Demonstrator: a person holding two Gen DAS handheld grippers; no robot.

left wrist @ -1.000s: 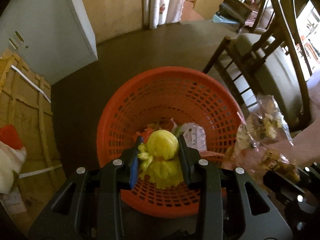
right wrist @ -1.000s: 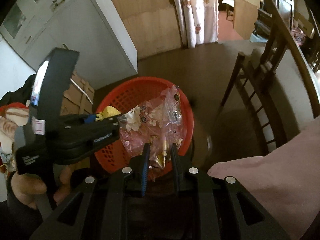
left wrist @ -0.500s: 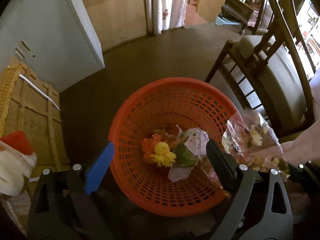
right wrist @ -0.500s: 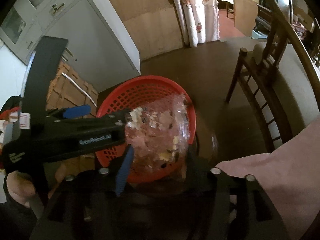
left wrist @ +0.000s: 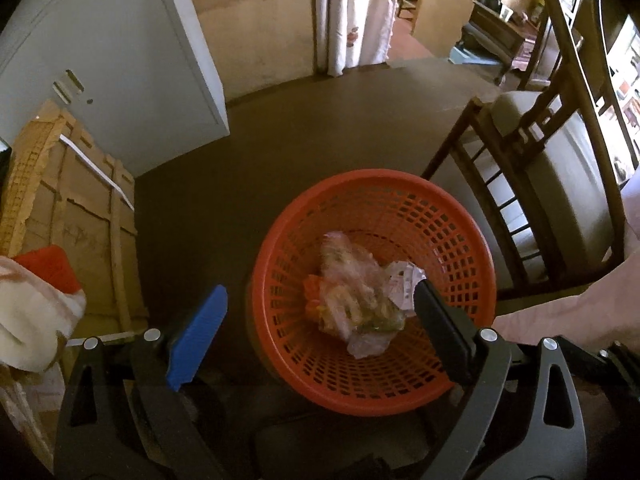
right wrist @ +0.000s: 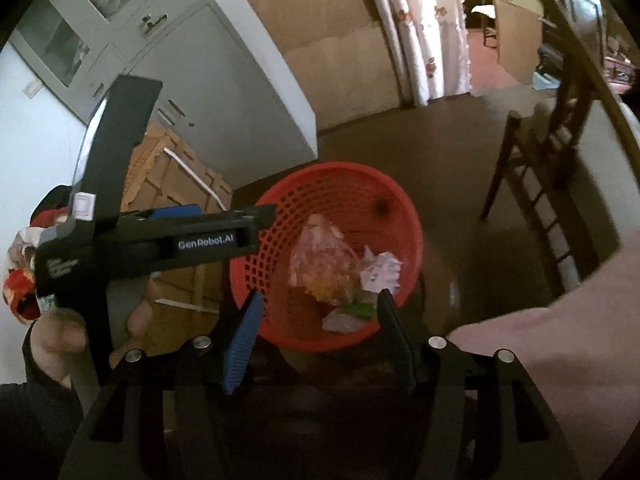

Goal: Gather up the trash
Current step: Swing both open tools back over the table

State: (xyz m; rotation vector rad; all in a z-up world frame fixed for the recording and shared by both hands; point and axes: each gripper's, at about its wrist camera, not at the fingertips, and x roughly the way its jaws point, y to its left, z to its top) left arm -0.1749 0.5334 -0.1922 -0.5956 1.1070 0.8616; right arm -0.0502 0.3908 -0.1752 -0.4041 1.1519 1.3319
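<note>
Both tools stand apart with nothing between the pads: the left tool (left wrist: 316, 340) spread wide, the right tool (right wrist: 320, 336) about half as far, each having just been opening. Both hang over the orange basket (left wrist: 280, 240) on the dark floor (left wrist: 280, 140). Only the right view shows the left tool from the side, a hand (right wrist: 56, 340) gripping its handle. In the basket the trash (left wrist: 356, 292) lies as a heap: a crinkled clear wrapper on top, crumpled white paper to its right, with yellow and green bits. A wooden chair (left wrist: 520, 184) stands right, a cardboard box (left wrist: 72, 200) left.
</note>
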